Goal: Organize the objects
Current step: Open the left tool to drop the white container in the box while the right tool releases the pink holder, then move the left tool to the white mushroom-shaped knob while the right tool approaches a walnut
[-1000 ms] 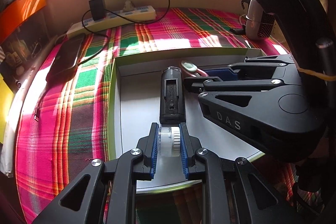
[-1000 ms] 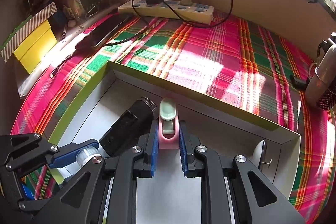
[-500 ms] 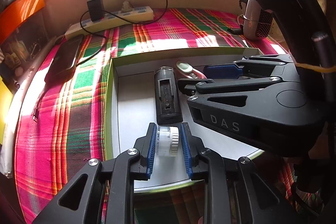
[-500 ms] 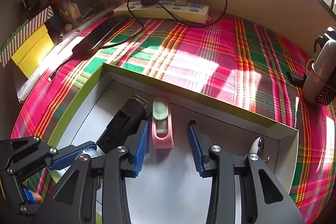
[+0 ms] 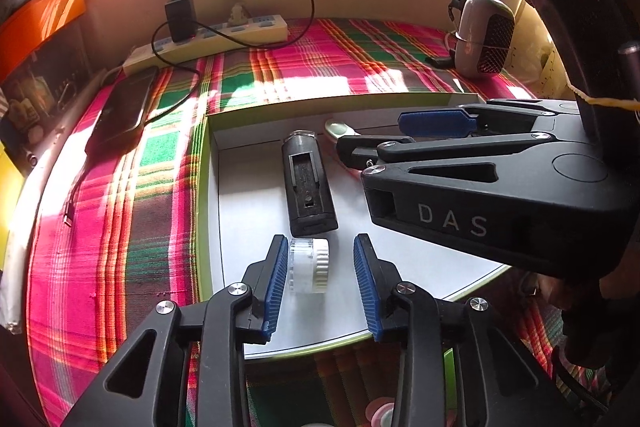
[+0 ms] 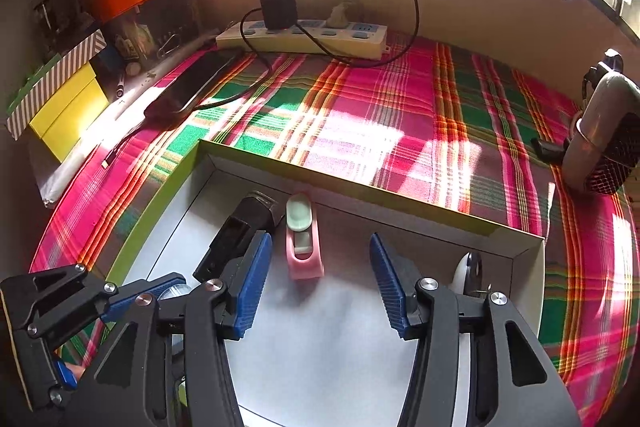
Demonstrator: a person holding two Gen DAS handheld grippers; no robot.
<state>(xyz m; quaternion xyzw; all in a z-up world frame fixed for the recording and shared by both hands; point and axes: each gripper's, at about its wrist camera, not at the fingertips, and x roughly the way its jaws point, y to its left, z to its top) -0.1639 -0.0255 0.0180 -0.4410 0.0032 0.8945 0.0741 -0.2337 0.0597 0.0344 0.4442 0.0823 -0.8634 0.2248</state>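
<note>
- Left wrist view, left claw (image 5: 320,281): blue pads apart, having just been opening; the small white-and-clear spool (image 5: 309,269) lies between them on the floor of the box, close against the left pad, not clamped.
- Left wrist view, box (image 5: 208,187): shallow, white inside with green rim, resting on the plaid-covered surface (image 5: 120,227). Contents seen here: the spool at 6 o'clock, the black oblong device (image 5: 307,189) just beyond it toward 12 o'clock.
- Left wrist view, right claw (image 5: 396,139): reaches in from 3 o'clock over the far part of the box.
- Right wrist view, right claw (image 6: 320,279): pads wide apart, having just been opening; the pink clip-like item (image 6: 303,243) lies flat between them near the far wall, untouched.
- Right wrist view, box contents: black device at 10 o'clock of the pink item; a small white-and-dark piece (image 6: 468,269) at 3 o'clock, in the right corner.
- Status, judged: four items sit in the box; both latest ones appear released. Phone (image 6: 192,87) and power strip (image 6: 304,35) lie outside; whether they belong to the job cannot be told.
</note>
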